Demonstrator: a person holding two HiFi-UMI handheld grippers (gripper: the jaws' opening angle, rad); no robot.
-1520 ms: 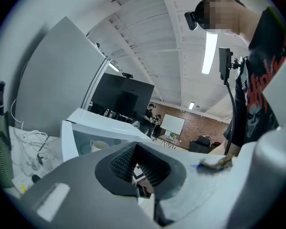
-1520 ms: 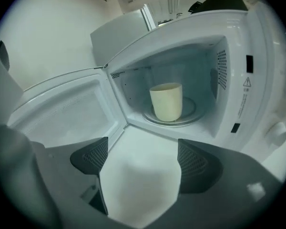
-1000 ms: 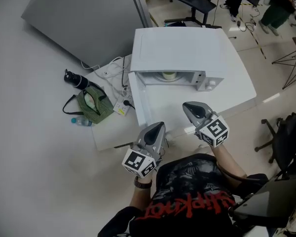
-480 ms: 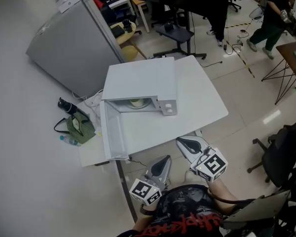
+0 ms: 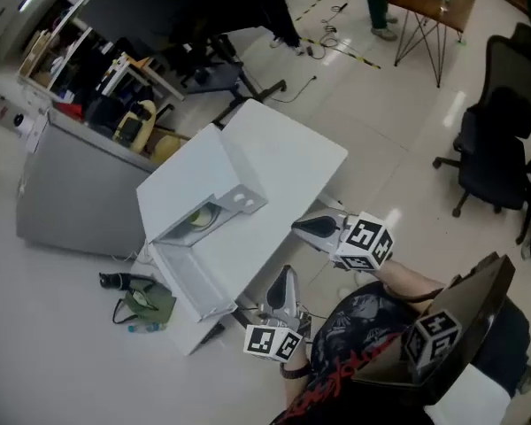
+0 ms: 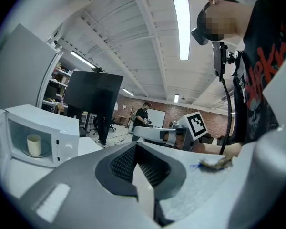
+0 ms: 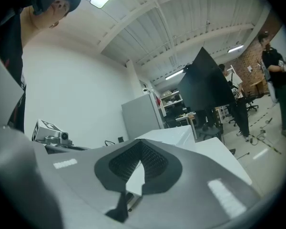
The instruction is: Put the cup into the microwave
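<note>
A pale cup [image 5: 201, 219] stands on the turntable inside the white microwave [image 5: 190, 184], whose door [image 5: 190, 282] hangs open. In the left gripper view the cup [image 6: 34, 145] shows through the opening of the microwave [image 6: 43, 128], far left. My left gripper [image 5: 286, 271] is shut and empty, off the table's near edge. My right gripper [image 5: 297, 227] is shut and empty too, just beside the table's edge. Both point level. The left gripper [image 6: 136, 149] sees the right one's marker cube [image 6: 196, 124]. The right gripper [image 7: 142, 151] looks past the table.
The microwave sits on a white table [image 5: 292, 162]. A grey cabinet [image 5: 71, 197] stands behind it. On the floor lie a green bag [image 5: 148, 304] and a black bottle [image 5: 115, 280]. Black office chairs [image 5: 496, 140] stand right. People stand at the room's far end.
Both grippers have drawn back from the microwave's front, off the table toward the person's body, and risen a little. The head view has swung, so the table looks turned. The cup stays inside.
</note>
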